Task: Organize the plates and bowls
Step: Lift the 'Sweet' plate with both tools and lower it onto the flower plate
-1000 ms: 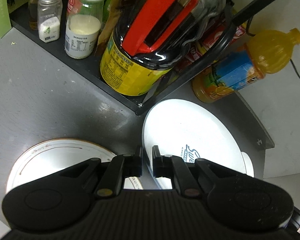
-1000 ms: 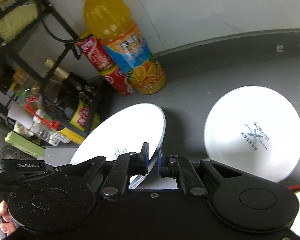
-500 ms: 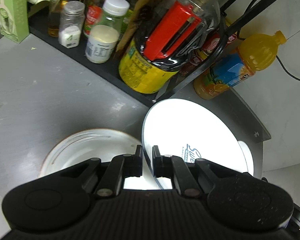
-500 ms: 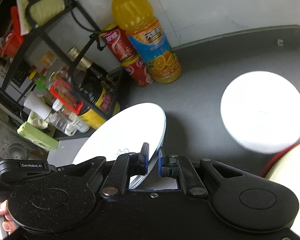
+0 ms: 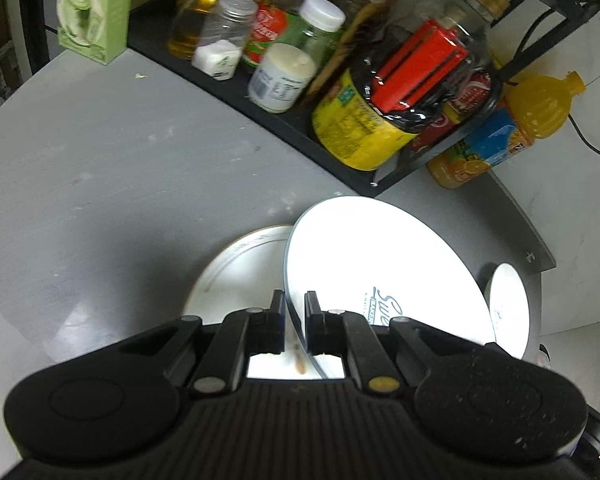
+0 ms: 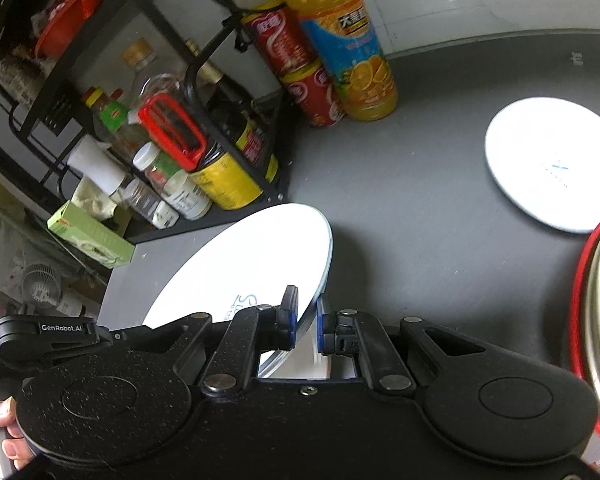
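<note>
Together both grippers clamp one white plate (image 5: 380, 264), carried tilted above the grey table (image 5: 100, 184): the left gripper (image 5: 292, 316) bites its near rim over a gold-rimmed plate (image 5: 240, 272), and the right gripper (image 6: 307, 320) bites the opposite rim. Rightward, another plate (image 6: 552, 164) lies flat.

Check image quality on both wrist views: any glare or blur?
Left wrist: held plate blown out white, only part of its logo readable; shelf bottles slightly soft. Right wrist: far plate motion-smeared, print faint; fisheye bends the table edge.
</note>
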The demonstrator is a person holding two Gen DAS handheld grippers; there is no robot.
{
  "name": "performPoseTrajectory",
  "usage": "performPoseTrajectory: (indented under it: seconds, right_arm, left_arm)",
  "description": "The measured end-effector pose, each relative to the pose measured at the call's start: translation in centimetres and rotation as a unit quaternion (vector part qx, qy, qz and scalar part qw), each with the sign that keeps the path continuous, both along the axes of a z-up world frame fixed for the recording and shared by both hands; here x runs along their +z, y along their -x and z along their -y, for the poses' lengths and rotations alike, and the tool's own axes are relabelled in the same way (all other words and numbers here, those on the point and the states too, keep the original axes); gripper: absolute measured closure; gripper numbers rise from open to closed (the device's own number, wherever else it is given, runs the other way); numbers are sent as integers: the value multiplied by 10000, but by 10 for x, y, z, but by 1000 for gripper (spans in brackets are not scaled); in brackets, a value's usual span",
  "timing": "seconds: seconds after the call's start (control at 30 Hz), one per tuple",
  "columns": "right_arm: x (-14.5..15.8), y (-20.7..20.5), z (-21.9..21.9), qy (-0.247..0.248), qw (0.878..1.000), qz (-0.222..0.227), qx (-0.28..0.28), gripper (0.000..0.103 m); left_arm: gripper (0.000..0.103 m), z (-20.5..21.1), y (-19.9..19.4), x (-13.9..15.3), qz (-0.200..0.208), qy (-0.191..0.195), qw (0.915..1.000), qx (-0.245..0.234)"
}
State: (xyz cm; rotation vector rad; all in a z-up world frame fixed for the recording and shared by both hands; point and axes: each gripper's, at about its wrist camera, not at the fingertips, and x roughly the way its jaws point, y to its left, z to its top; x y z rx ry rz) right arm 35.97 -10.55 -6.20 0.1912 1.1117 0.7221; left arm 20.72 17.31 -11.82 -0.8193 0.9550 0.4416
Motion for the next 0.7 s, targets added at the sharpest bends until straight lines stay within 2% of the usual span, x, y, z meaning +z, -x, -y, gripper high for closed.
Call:
performPoseTrajectory:
  seconds: [0.37,0.7]
  right_arm:
    - [-4,27,-8,112,9999,-19,86,95]
    - [-20,41,-11,355,9992,-124,140,95]
  left_arm:
    - [96,-9,27,-10,-151,85,9998,-45]
    - [96,-10,46,-23,-379,177,9991,-49]
